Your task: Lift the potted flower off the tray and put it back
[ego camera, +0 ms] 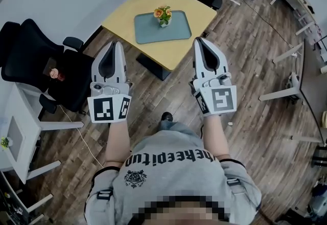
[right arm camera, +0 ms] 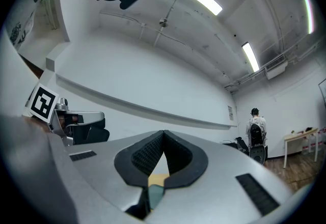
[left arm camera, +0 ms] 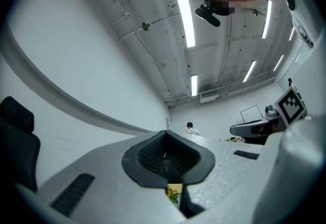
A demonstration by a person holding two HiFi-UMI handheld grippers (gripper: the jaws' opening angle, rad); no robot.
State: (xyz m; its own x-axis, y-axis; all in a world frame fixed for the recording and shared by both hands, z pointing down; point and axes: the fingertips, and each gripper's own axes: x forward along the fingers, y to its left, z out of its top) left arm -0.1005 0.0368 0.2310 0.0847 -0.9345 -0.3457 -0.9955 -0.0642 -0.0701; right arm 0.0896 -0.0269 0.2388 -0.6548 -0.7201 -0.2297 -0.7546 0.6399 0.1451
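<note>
1 overhead, 2 low upward views

Office or lab space: black swivel office chair (ego camera: 30,60), yellow-topped table (ego camera: 190,47), white-framed desks (ego camera: 23,139), wood-plank floor (ego camera: 255,132), long fluorescent ceiling strip lights (left arm camera: 184,17).

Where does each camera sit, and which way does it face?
Head view: on the person's head, facing steeply down at table, tray, potted flower; shows chest, forearms, left claw, right claw.
Left gripper view: on the left claw, facing along its shut jaws up to ceiling lights; right claw at right edge.
Right gripper view: on the right claw, also upward; left claw at left edge.
Shared: potted flower, in head and left gripper views.
</note>
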